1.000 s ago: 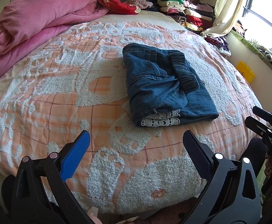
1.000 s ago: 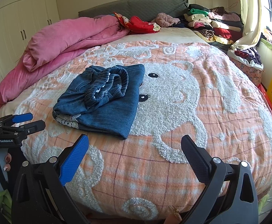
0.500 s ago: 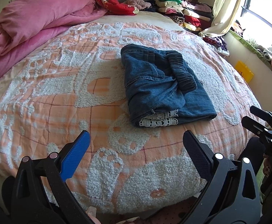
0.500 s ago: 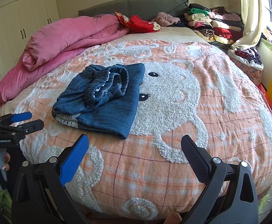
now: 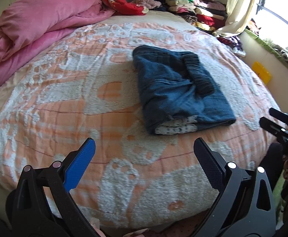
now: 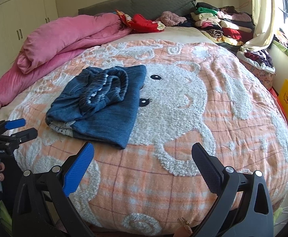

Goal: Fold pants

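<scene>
A: Where are the pants now?

B: They lie on the bed, on the orange and white blanket, as a compact folded bundle. The elastic waistband sits on top, a little bunched, and a pale lace hem shows at the near edge.

A: So is the folding finished?

B: I judge it is almost done. The bundle is a rough rectangle, but the waistband is not flat, so one smoothing move could be left.

A: And the grippers?

B: The left gripper is spread wide and holds nothing; it hovers over the near edge of the bed, apart from the pants. The right gripper is also wide and empty, near the bundle's corner but not touching.

A: Anything else nearby?

B: A pink duvet far left, well apart.
</scene>
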The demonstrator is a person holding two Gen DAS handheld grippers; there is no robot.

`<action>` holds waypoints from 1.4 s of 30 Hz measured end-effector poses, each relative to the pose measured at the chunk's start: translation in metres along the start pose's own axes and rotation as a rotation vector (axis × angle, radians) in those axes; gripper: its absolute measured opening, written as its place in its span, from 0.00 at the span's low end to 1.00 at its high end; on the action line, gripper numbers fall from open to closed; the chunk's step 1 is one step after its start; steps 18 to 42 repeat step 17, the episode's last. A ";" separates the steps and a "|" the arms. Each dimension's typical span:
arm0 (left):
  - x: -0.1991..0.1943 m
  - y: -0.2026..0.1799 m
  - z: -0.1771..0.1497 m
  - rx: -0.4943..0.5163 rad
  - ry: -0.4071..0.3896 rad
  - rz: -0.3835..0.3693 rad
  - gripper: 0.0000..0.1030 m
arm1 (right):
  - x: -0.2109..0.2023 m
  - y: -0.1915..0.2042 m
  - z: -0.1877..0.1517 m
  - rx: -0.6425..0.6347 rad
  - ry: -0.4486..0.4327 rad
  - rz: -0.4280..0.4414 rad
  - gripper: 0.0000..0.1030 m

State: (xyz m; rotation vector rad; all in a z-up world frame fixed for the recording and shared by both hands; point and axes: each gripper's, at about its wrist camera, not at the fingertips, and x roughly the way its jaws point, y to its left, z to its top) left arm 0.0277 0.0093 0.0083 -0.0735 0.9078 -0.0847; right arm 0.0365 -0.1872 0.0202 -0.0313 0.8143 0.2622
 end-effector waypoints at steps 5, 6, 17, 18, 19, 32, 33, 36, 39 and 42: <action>0.007 0.028 0.010 -0.077 0.013 0.032 0.91 | 0.004 -0.017 0.008 0.035 -0.003 -0.048 0.96; 0.008 0.036 0.014 -0.092 0.013 0.038 0.91 | 0.005 -0.023 0.010 0.043 -0.003 -0.058 0.96; 0.077 0.202 0.082 -0.338 0.060 0.411 0.91 | 0.036 -0.140 0.050 0.122 -0.007 -0.343 0.96; 0.077 0.202 0.082 -0.338 0.060 0.411 0.91 | 0.036 -0.140 0.050 0.122 -0.007 -0.343 0.96; 0.077 0.202 0.082 -0.338 0.060 0.411 0.91 | 0.036 -0.140 0.050 0.122 -0.007 -0.343 0.96; 0.077 0.202 0.082 -0.338 0.060 0.411 0.91 | 0.036 -0.140 0.050 0.122 -0.007 -0.343 0.96; 0.077 0.202 0.082 -0.338 0.060 0.411 0.91 | 0.036 -0.140 0.050 0.122 -0.007 -0.343 0.96; 0.077 0.202 0.082 -0.338 0.060 0.411 0.91 | 0.036 -0.140 0.050 0.122 -0.007 -0.343 0.96; 0.077 0.202 0.082 -0.338 0.060 0.411 0.91 | 0.036 -0.140 0.050 0.122 -0.007 -0.343 0.96; 0.077 0.202 0.082 -0.338 0.060 0.411 0.91 | 0.036 -0.140 0.050 0.122 -0.007 -0.343 0.96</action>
